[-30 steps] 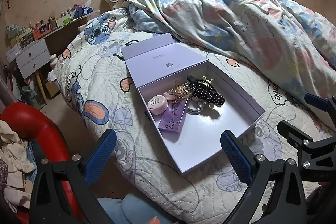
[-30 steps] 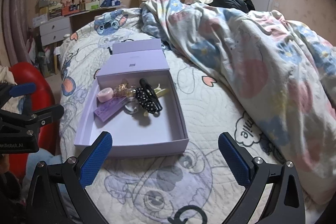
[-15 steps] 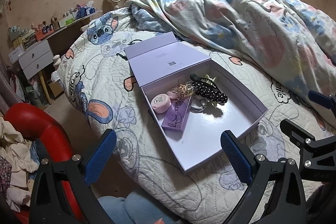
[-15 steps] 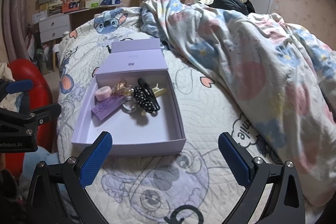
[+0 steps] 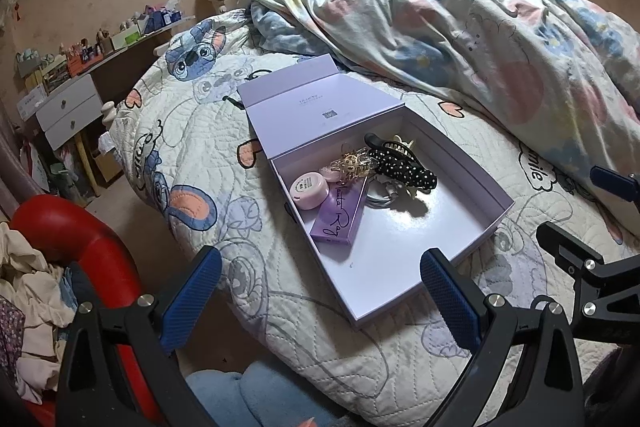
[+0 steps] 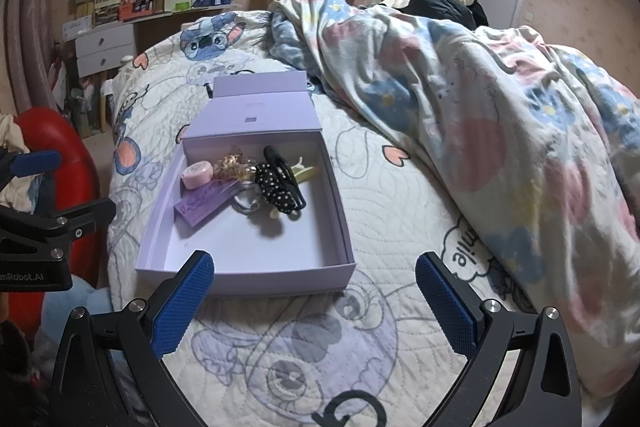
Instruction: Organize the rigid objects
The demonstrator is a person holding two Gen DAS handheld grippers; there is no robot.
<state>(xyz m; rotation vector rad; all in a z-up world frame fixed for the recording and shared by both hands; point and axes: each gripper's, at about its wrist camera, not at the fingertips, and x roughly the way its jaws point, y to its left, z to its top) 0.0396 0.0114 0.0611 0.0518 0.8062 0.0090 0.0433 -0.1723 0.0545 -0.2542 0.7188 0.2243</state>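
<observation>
Since a second ago both views have drifted only a little, so no object has been moved. The left gripper (image 5: 320,287) and right gripper (image 6: 314,291) hang wide open and empty, short of the lavender box (image 6: 248,273). Inside lie one pink round case (image 5: 308,190), one purple card box (image 5: 340,217), one dotted hair claw (image 5: 400,167), and perhaps two smaller clips.

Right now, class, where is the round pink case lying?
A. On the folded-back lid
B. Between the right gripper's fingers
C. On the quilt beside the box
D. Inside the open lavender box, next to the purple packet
D: the round pink case lies inside the open lavender box, against the purple packet; both grippers are open and hold nothing.
</observation>
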